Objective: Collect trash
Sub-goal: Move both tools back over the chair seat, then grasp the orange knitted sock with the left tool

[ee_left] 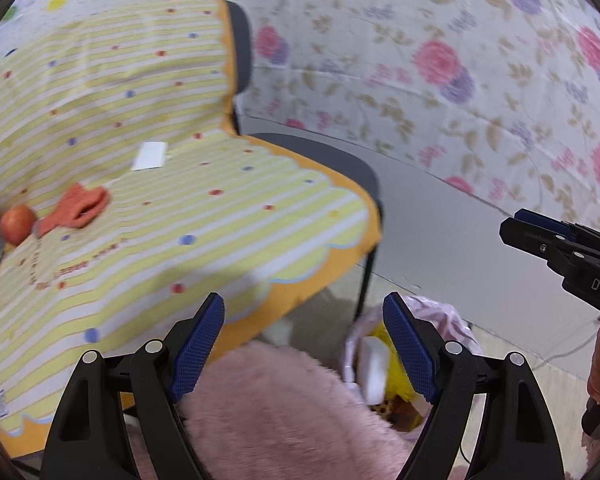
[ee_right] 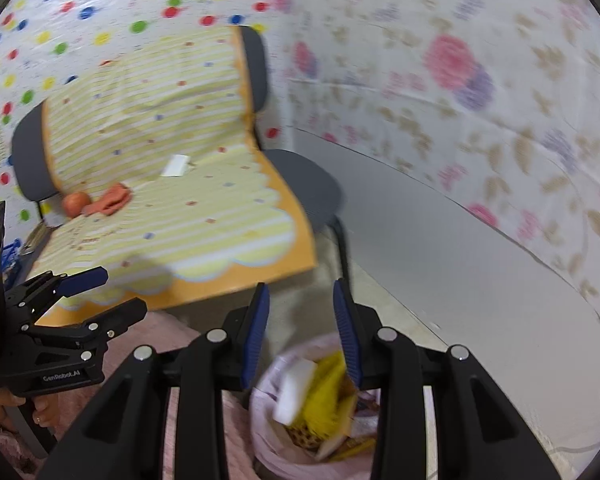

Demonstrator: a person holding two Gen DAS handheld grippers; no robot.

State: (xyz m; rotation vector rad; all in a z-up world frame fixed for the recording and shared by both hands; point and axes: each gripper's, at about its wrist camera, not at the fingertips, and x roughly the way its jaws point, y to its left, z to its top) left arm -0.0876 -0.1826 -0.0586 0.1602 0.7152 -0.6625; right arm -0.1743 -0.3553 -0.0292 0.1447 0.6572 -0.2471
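both fingers (ee_right: 302, 330) apart, empty, above lined bin (ee_right: 268, 436) holding white block (ee_right: 296, 390), yellow wrappers (ee_right: 330, 400).

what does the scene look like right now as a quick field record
left hand-held gripper: open, nothing between the pads
right hand-held gripper: part open, nothing held
trash bag: on the floor below both, pink liner, holds a white piece and yellow wrappers
chair cover: yellow striped
on the seat: white card, orange cloth, round orange fruit
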